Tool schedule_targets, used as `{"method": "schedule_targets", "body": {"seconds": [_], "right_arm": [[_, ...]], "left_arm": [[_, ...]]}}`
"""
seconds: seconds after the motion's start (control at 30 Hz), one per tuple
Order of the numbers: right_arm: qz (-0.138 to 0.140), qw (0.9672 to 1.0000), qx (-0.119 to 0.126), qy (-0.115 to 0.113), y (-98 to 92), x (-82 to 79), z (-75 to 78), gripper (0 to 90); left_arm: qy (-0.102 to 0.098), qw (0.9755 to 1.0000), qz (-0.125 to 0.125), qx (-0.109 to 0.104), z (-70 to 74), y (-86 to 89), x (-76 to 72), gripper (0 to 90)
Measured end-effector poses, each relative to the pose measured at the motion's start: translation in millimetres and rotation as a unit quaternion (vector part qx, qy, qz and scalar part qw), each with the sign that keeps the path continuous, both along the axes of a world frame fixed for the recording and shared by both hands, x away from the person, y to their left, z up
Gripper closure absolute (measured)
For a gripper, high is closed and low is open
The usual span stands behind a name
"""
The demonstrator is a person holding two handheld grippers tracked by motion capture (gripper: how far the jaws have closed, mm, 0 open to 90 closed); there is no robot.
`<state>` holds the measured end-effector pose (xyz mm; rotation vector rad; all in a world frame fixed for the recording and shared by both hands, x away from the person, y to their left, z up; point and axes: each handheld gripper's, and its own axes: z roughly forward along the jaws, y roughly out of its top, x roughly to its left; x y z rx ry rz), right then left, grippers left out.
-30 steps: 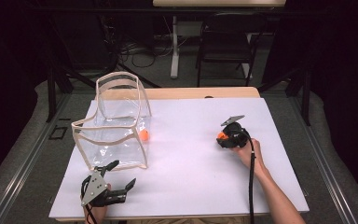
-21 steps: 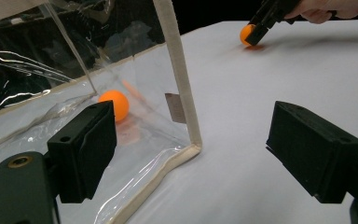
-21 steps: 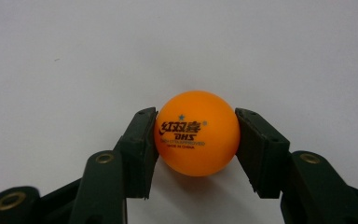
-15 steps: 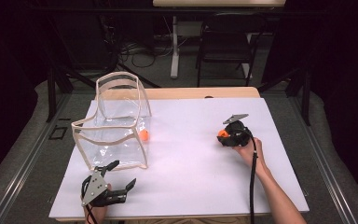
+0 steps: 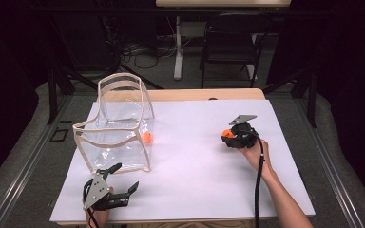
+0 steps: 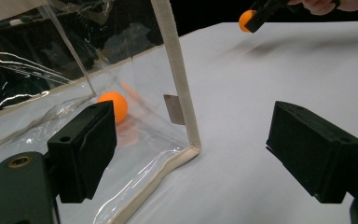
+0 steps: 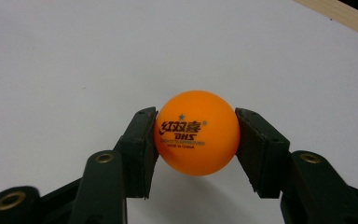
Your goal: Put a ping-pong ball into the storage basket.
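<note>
An orange ball [image 7: 196, 132] is gripped between the jaws of the right gripper [image 5: 233, 136] above the white surface [image 5: 199, 161]. Another ball [image 5: 147, 137] is seen by the clear bag [image 5: 116, 124]. The left gripper [image 5: 116, 185] is held open.

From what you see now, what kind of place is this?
Probably a lab or recording room, not a home: a white-topped table stands on grey floor in a dark room, loose cables lie behind it beside a black chair, and a person works with cabled tongs, the right tongs holding an orange ball.
</note>
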<state>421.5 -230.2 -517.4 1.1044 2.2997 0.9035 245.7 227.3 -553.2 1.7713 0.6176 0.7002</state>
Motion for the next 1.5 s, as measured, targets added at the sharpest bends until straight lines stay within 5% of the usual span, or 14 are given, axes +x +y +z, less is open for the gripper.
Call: {"method": "schedule_targets", "body": {"seconds": [1.5], "right_arm": [[0.041, 0.9970, 0.026, -0.059, 15.6, -27.8, 35.3, 50.3]], "left_arm": [[-0.001, 1.0000, 0.002, 0.000, 0.3, 0.6, -0.7, 15.5]]}}
